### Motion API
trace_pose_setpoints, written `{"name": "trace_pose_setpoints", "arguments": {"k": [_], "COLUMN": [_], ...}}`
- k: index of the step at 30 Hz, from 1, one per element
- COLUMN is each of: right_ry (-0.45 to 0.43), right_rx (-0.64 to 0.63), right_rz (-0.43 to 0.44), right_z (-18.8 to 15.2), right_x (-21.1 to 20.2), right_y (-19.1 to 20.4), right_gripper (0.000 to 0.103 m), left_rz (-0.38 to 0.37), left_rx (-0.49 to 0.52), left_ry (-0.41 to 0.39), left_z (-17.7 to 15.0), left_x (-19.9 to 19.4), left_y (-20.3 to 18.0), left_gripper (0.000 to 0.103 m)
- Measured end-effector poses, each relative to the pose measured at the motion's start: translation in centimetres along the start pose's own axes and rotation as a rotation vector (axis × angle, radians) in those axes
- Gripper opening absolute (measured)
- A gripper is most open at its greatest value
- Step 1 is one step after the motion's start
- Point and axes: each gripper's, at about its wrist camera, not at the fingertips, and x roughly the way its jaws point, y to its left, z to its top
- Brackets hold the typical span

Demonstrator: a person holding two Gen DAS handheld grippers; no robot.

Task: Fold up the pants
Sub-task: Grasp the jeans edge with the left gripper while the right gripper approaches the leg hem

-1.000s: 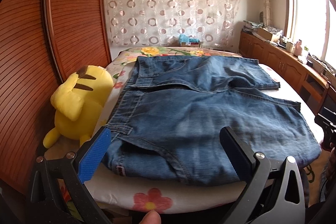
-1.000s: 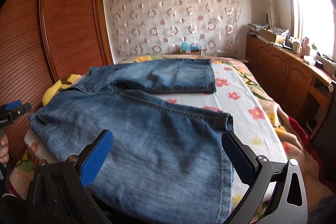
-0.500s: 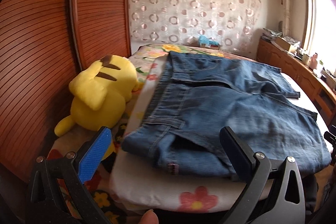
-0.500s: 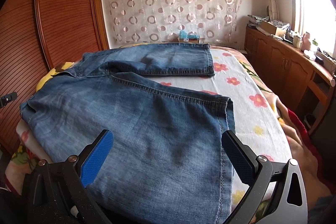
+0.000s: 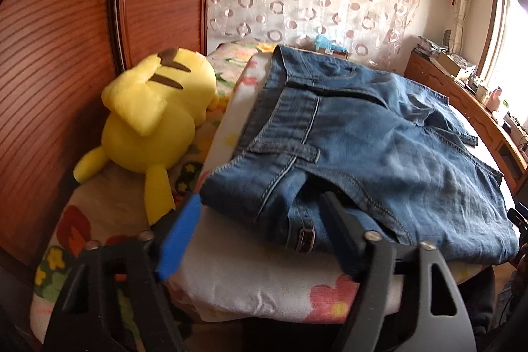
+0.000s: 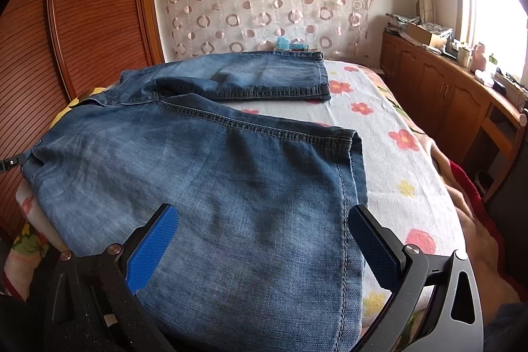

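Blue denim pants [image 5: 369,150] lie flat on the bed, legs spread apart; they also show in the right wrist view [image 6: 204,174]. My left gripper [image 5: 260,207] is open at the near waistband corner, its right finger [image 5: 336,226] lying against the denim and its blue left pad [image 5: 178,236] over the bedsheet. My right gripper [image 6: 260,220] is open and empty, low over the near leg close to its hem [image 6: 354,154]. The far leg [image 6: 264,78] lies across the back of the bed.
A yellow plush toy [image 5: 155,117] lies on the bed left of the waistband, against a wooden wardrobe [image 5: 66,38]. The flowered bedsheet [image 6: 389,134] is bare right of the legs. A wooden counter [image 6: 455,94] runs along the window side. A hand [image 6: 478,249] rests at the bed's right edge.
My left gripper has swung left and moved in to the waistband corner, bringing the plush toy into fuller view. My right gripper has moved slightly forward and lower over the near leg.
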Motion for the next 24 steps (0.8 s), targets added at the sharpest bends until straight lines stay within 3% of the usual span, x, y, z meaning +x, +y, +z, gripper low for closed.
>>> {"name": "trace_pose_setpoints", "arguments": {"k": [3,8,11,13,17,19,24], "right_ry": [0.001,0.015,0.027,0.038,0.06,0.068,0.082], "right_rx": [0.003,-0.001,0.005,0.01,0.023,0.029,0.034], "right_rz": [-0.002,-0.01,-0.011,-0.015,-0.017,-0.012,0.005], "right_z": [0.1,-0.3,-0.6,-1.0,-1.3,-1.2,-0.9], "right_x": [-0.2,-0.8,-1.3,-1.6,-1.9,-2.1,-2.5], "right_y": [-0.4,-0.6,-1.2,-1.6,-2.5,-2.7,-3.0], "right_gripper": [0.103,0.103,0.103,0.103,0.102,0.101,0.101], "left_rz": [-0.018,-0.011,-0.019,-0.02,-0.053,-0.062,-0.067], "left_rx": [-0.023,-0.033,-0.031,-0.035,-0.043,-0.039,0.007], "left_ry": [0.016,0.034,0.035,0.023,0.018,0.018,-0.052], "left_z": [-0.3,-0.6,-0.6,-0.5,-0.1,0.1,1.4], "left_x": [0.5,1.1,1.3,1.1,0.8,0.7,-1.1], "left_y": [0.4,0.7,0.6,0.7,0.9,0.7,-0.8], "left_gripper": [0.062,0.06,0.05,0.039,0.029,0.018,0.011]}}
